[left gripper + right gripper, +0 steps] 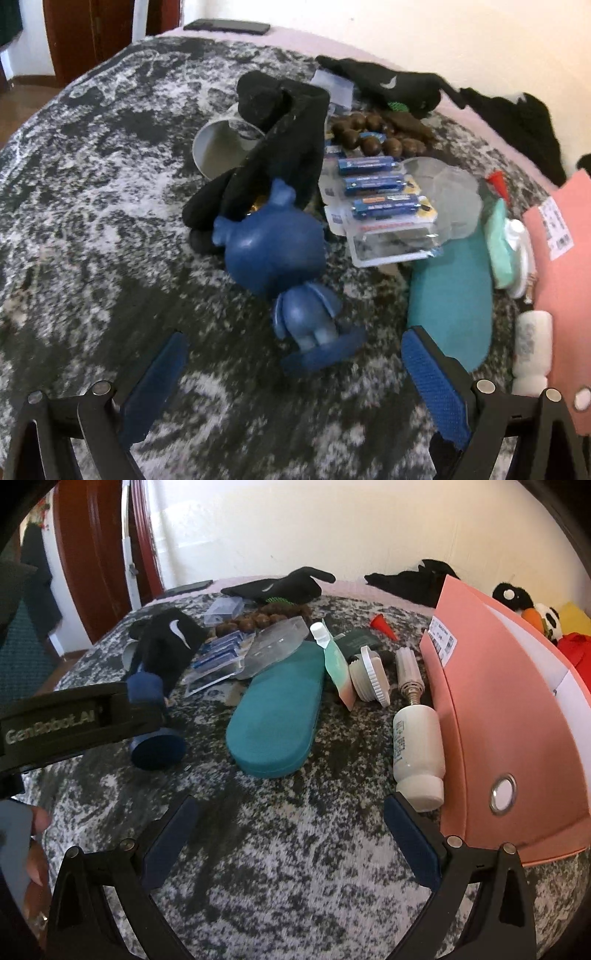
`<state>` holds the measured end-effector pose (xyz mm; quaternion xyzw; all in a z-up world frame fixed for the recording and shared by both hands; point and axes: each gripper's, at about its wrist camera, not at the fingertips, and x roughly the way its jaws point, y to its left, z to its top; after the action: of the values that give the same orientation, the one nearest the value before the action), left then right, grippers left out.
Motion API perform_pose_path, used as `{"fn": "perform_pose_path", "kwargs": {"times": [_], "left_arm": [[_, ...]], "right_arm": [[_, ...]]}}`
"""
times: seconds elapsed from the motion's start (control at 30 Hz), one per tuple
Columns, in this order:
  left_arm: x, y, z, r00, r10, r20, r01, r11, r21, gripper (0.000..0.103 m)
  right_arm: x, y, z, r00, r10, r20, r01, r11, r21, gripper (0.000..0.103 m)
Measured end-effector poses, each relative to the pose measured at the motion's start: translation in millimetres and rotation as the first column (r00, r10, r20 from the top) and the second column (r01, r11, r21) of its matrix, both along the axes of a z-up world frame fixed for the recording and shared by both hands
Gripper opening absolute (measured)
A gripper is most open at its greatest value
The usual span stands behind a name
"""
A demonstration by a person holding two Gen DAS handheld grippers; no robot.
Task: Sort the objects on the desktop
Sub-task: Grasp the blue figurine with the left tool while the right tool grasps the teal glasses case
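Nearest to us, our left gripper has its two blue fingers spread wide and empty, with one blue figurine standing just ahead between them on the mottled table. Our right gripper is spread wide too, holding nothing. Beyond it we count one teal case, one white bottle, three blue packets and one pink folder.

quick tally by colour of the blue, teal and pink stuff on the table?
Blue: 4 (figurine, three packets)
Teal: 1 (case)
Pink: 1 (folder)
Total: 6
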<state>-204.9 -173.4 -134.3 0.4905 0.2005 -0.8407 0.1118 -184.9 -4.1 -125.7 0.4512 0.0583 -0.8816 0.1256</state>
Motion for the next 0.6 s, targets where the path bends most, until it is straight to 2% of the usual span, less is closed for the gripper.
{"fn": "perform_pose_path", "kwargs": {"times": [0.17,0.37,0.4,0.5,0.6], "left_arm": [[-19.2,-3.2,-16.9,0.999,0.019,0.039,-0.019,1.000,0.016,0.097],[-34.5,-6.5,-35.9,0.996,0.058,0.073,-0.056,0.998,-0.032,0.097],[-36.0,-5.9,-36.5,0.996,0.060,0.066,-0.056,0.997,-0.060,0.096],[-38.1,-6.6,-37.3,0.997,0.060,0.048,-0.054,0.992,-0.116,0.082],[-38.5,-10.3,-36.6,0.998,0.053,0.038,-0.048,0.990,-0.130,0.080]], "right_arm": [[-14.9,-1.2,-7.1,1.000,0.000,0.010,0.000,1.000,0.001,0.102],[-33.6,-3.3,-19.6,0.999,-0.002,0.032,0.002,1.000,0.003,0.102],[-36.1,-3.8,-21.6,0.999,-0.003,0.035,0.003,1.000,0.003,0.102],[-43.0,-5.6,-27.7,0.999,-0.003,0.043,0.003,1.000,0.003,0.102],[-50.2,-9.1,-33.9,0.999,-0.003,0.048,0.003,1.000,0.003,0.102]]}}
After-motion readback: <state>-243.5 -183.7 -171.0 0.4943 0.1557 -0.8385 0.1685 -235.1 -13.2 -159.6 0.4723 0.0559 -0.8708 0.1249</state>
